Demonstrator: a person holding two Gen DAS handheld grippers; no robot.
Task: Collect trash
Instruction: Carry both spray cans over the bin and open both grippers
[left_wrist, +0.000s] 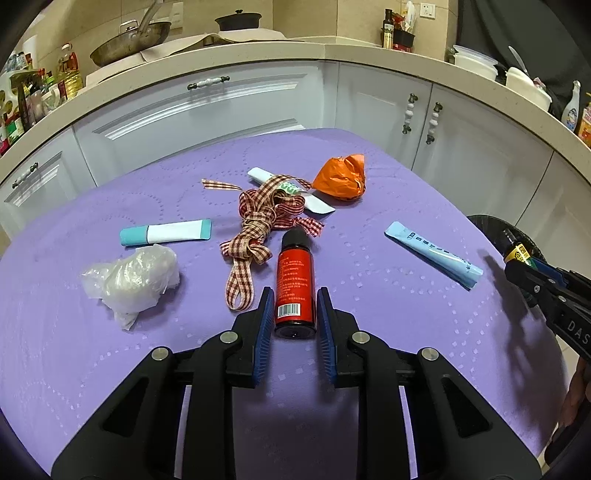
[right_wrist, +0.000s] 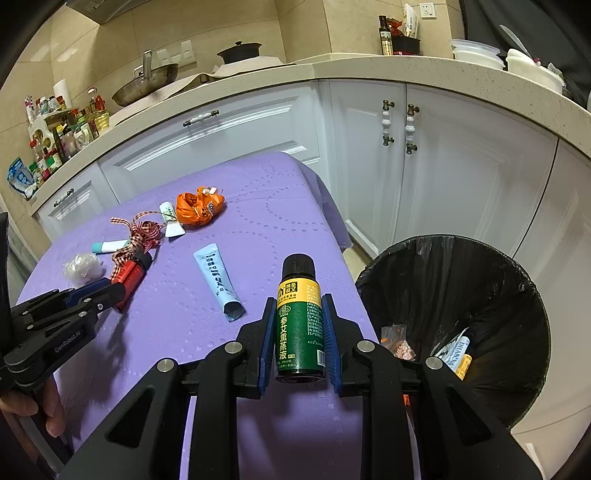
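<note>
A red bottle (left_wrist: 294, 280) with a black cap lies on the purple tablecloth (left_wrist: 388, 314), and my left gripper (left_wrist: 294, 295) is shut on its lower end, blue pads against both sides. The right wrist view shows the same grip from the side, on the red bottle (right_wrist: 131, 275). My right gripper (right_wrist: 299, 301) is shut on a green and yellow bottle (right_wrist: 300, 325), held off the cloth near the table's right edge. Just right of it stands a black-lined trash bin (right_wrist: 461, 258) with some wrappers inside.
On the cloth lie a checked ribbon (left_wrist: 258, 221), an orange wrapper (left_wrist: 341, 179), a teal-and-white tube (left_wrist: 166, 232), a crumpled clear bag (left_wrist: 133, 277), a light blue tube (left_wrist: 432, 253) and a white tube (left_wrist: 317, 203) under the ribbon. White cabinets (left_wrist: 221, 110) stand behind.
</note>
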